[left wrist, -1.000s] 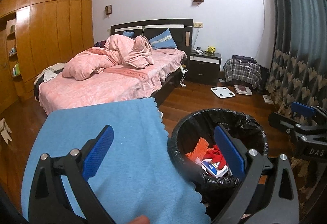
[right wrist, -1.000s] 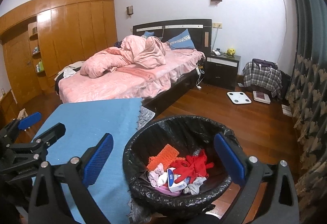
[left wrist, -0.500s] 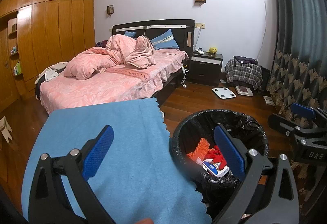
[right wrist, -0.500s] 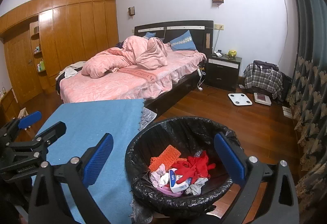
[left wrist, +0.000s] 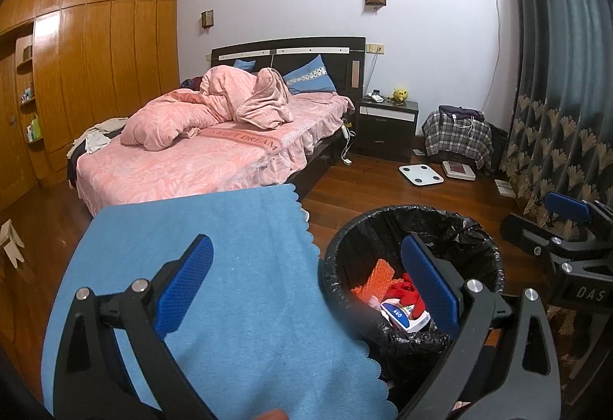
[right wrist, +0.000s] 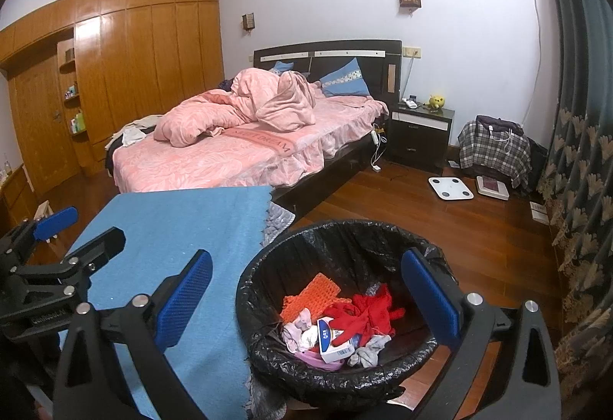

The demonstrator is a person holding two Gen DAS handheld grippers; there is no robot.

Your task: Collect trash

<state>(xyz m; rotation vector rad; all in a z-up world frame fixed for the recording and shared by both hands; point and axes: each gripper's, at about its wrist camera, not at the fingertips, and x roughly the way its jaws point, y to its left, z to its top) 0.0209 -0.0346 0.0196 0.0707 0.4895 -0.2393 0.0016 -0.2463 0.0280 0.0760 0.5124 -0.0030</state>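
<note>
A round bin with a black liner [right wrist: 268,266] stands on the floor beside a table under a blue cloth [right wrist: 184,224]. It holds trash: orange mesh [right wrist: 310,295], red fabric [right wrist: 364,316], a white and blue box [right wrist: 333,341] and pale scraps. The bin also shows in the left wrist view [left wrist: 475,243]. My left gripper [left wrist: 306,286] is open and empty, above the cloth's edge [left wrist: 245,266] and the bin's rim. My right gripper [right wrist: 306,297] is open and empty, above the bin. Each gripper shows in the other's view, the right one [left wrist: 567,228] and the left one [right wrist: 57,240].
A bed with pink bedding [right wrist: 245,148] stands behind the table. A dark nightstand [right wrist: 419,136], a plaid-covered heap [right wrist: 494,151] and two scales [right wrist: 450,188] lie by the far wall. Curtains [right wrist: 582,151] hang at right. A wooden wardrobe [right wrist: 126,75] fills the left wall.
Both views have drifted slightly back and up from the bin. Both grippers stay open and empty; the trash in the bin has not moved.
</note>
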